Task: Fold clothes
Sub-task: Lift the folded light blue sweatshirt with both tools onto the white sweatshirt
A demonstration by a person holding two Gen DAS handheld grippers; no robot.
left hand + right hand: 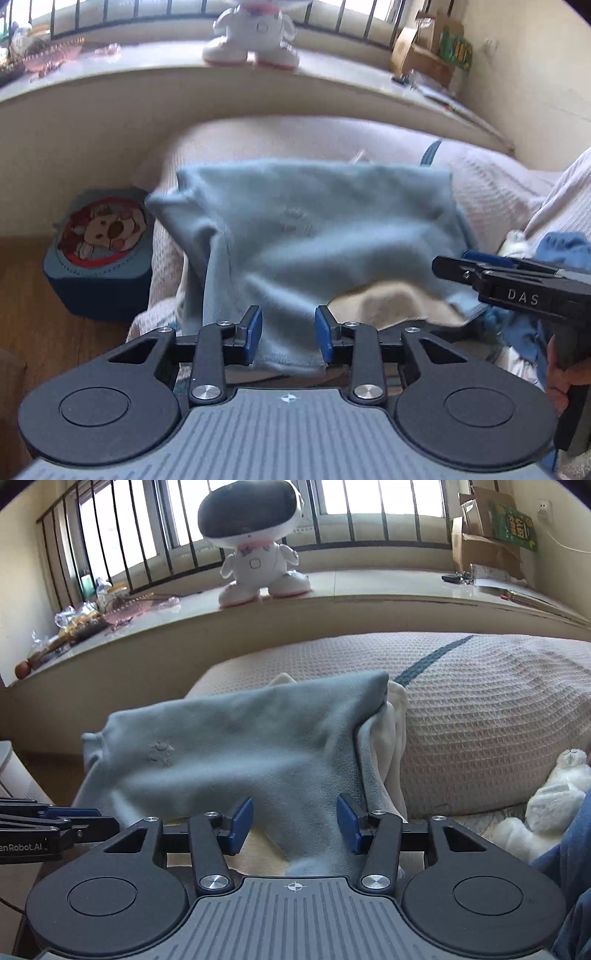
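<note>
Fingers apart on both: left gripper (288, 334) and right gripper (294, 826) straddle hem of pale blue fleece garment (236, 746), pads not pressing. Garment draped ahead over bed. Soft, light, floppy; prob. best pinched at hem corners.

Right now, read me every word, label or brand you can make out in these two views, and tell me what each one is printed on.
"DAS": white letters on the black body of the right gripper, seen from the left wrist.
"enRobot.AI": white letters, cut off at the frame edge, on the black body of the left gripper, seen from the right wrist.
Yellow lettering on the green packet on the windowsill: too blurred to read.
Embroidered mark on the light blue fleece garment: a motif, no legible words.
</note>
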